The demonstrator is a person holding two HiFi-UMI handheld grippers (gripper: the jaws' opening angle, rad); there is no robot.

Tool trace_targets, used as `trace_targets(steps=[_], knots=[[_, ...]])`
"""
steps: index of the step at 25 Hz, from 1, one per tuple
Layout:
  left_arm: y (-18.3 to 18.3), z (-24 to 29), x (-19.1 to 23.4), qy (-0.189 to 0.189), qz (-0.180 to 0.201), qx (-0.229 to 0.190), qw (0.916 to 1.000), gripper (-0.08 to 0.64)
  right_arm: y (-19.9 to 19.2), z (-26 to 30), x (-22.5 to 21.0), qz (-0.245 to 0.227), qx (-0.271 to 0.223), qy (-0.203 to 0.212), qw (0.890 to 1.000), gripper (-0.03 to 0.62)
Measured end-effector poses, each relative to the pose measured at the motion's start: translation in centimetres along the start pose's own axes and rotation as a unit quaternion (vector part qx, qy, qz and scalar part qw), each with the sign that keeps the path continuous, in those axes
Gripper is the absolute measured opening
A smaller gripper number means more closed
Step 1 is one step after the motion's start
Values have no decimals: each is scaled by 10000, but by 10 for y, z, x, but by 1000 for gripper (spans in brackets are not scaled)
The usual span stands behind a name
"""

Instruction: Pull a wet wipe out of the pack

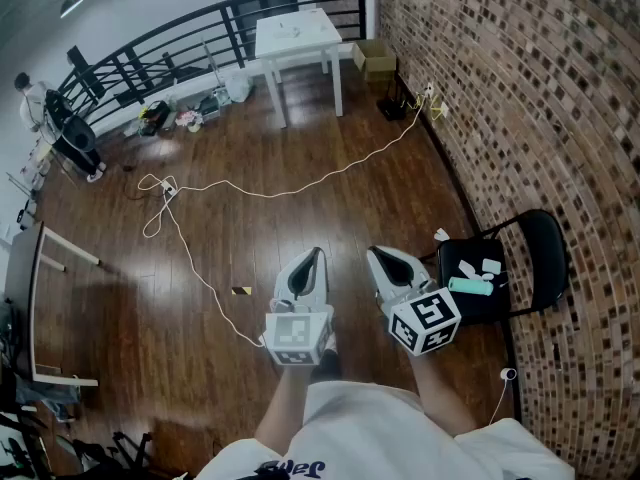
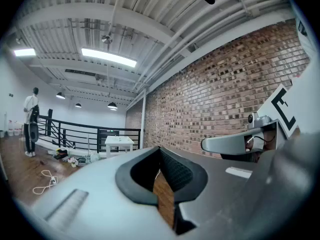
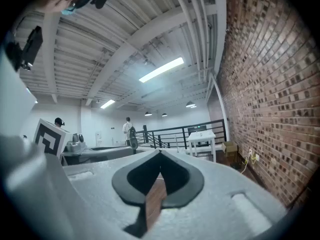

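Note:
A teal wipe pack (image 1: pixel 470 286) lies on the seat of a black chair (image 1: pixel 535 253) by the brick wall, with small white pieces (image 1: pixel 483 267) beside it. My left gripper (image 1: pixel 317 253) and right gripper (image 1: pixel 372 252) hang side by side over the wooden floor, left of the chair and clear of the pack. Both point forward, roughly level. In the left gripper view the left gripper (image 2: pixel 160 149) has its jaw tips meeting, with nothing between them. The right gripper (image 3: pixel 160 153) is likewise shut and empty in its own view. The pack shows in neither gripper view.
A white cable (image 1: pixel 250 190) snakes across the floor ahead. A white table (image 1: pixel 297 36) and a cardboard box (image 1: pixel 374 56) stand at the far end by a black railing (image 1: pixel 150 53). A person (image 1: pixel 40 103) stands far left. The brick wall (image 1: pixel 530 98) runs along the right.

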State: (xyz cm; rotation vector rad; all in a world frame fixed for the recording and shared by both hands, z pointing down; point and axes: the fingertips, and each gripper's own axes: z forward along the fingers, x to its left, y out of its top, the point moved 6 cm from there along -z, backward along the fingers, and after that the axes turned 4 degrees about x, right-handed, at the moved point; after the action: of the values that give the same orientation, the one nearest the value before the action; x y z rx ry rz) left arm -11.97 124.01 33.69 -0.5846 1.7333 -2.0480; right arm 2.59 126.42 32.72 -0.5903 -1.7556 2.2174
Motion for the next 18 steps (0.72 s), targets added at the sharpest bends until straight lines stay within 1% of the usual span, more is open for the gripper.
trace_targets(steps=[4, 6, 9, 11, 13, 16, 18], knots=[[29, 27, 65, -21, -59, -303, 9995, 11, 30, 72, 7, -206, -155, -136, 9996, -11], [40, 41, 93, -14, -65, -371, 9993, 11, 44, 105, 9, -325, -174, -149, 9992, -11], [42, 56, 127, 70, -79, -402, 9991, 11, 52, 139, 16, -462, -193, -77, 9987, -11], [37, 71, 150, 141, -182, -350, 9991, 11, 54, 160, 20, -559, -166, -42, 9983, -11], [31, 85, 164, 157, -314, -270, 9990, 11, 53, 178, 18, -607, -59, -32, 9981, -11], [23, 106, 173, 151, -341, -254, 9990, 11, 49, 201, 3, -605, 33, -49, 9982, -11], [25, 122, 181, 195, -349, -298, 9988, 11, 52, 219, -11, -591, 5, -15, 9983, -11]])
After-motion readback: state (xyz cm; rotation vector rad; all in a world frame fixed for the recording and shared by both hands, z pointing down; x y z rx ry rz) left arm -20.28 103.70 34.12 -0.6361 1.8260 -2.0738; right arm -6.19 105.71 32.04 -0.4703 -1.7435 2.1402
